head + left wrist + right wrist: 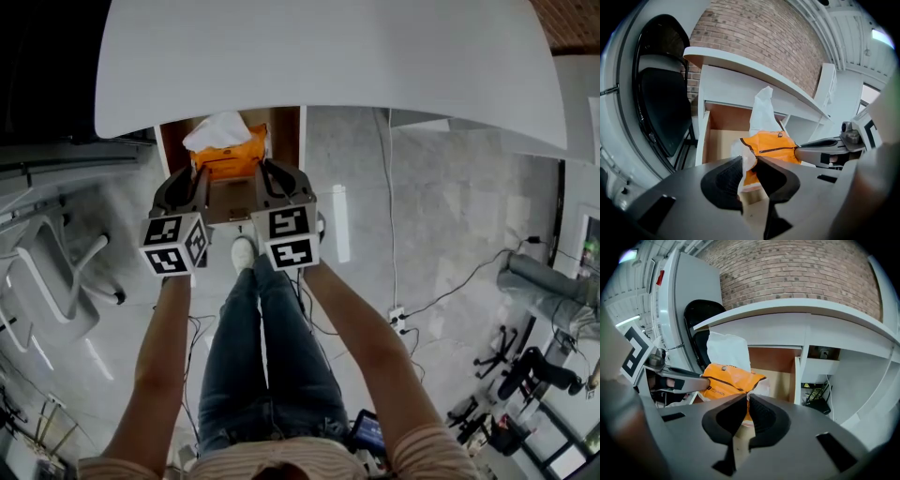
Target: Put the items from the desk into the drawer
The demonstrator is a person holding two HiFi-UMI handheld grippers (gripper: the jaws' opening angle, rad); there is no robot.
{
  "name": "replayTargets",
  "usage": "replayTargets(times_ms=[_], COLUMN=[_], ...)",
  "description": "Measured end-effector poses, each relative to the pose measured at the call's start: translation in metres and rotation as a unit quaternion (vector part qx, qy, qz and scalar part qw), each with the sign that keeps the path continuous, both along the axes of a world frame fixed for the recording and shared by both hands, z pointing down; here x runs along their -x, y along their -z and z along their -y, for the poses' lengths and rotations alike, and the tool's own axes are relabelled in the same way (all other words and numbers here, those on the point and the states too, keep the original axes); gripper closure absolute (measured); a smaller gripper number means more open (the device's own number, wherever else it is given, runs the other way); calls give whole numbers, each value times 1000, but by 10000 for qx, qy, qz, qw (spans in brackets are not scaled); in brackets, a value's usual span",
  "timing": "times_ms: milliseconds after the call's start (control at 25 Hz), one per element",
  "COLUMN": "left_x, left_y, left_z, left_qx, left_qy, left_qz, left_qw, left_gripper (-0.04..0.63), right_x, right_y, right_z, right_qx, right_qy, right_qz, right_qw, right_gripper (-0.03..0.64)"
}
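**Orange tissue pack, held at open drawer**

Orange tissue pack [231, 161], white tissue [217, 131] protruding; ends pinched by left gripper [749, 161] and right gripper [746, 401]. Hangs over open wooden drawer [169, 141] beneath white desk [328, 56]. Left gripper view alone shows black chair [661, 108].

No text can be read anywhere. The orange pack [729, 380] carries one line of small dark print near its left edge (too small and blurred to make out). The left marker cube [174, 245] and right marker cube [291, 237] bear black-and-white square patterns only.
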State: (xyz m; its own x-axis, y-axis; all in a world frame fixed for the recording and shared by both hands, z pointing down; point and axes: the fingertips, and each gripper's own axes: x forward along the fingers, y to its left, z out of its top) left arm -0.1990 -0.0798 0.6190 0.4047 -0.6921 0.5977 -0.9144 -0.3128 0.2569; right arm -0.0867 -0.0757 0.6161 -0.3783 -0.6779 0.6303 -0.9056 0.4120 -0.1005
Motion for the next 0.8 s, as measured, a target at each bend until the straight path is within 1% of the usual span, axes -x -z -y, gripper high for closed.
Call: replayTargets(times_ms=[400, 800], left_x=[4, -3], left_y=[-23, -43], left_z=[21, 40], left_qx=[38, 110], left_qy=[10, 89], left_qz=[34, 41], left_qw=[10000, 9999], left_gripper=[500, 500], right_x=[4, -4], right_y=[-24, -45], right_z=[23, 43], right_qx=[105, 206], right_qy=[-46, -204], right_qz=[-91, -254], right_qw=[9999, 9993], right_gripper=[588, 588])
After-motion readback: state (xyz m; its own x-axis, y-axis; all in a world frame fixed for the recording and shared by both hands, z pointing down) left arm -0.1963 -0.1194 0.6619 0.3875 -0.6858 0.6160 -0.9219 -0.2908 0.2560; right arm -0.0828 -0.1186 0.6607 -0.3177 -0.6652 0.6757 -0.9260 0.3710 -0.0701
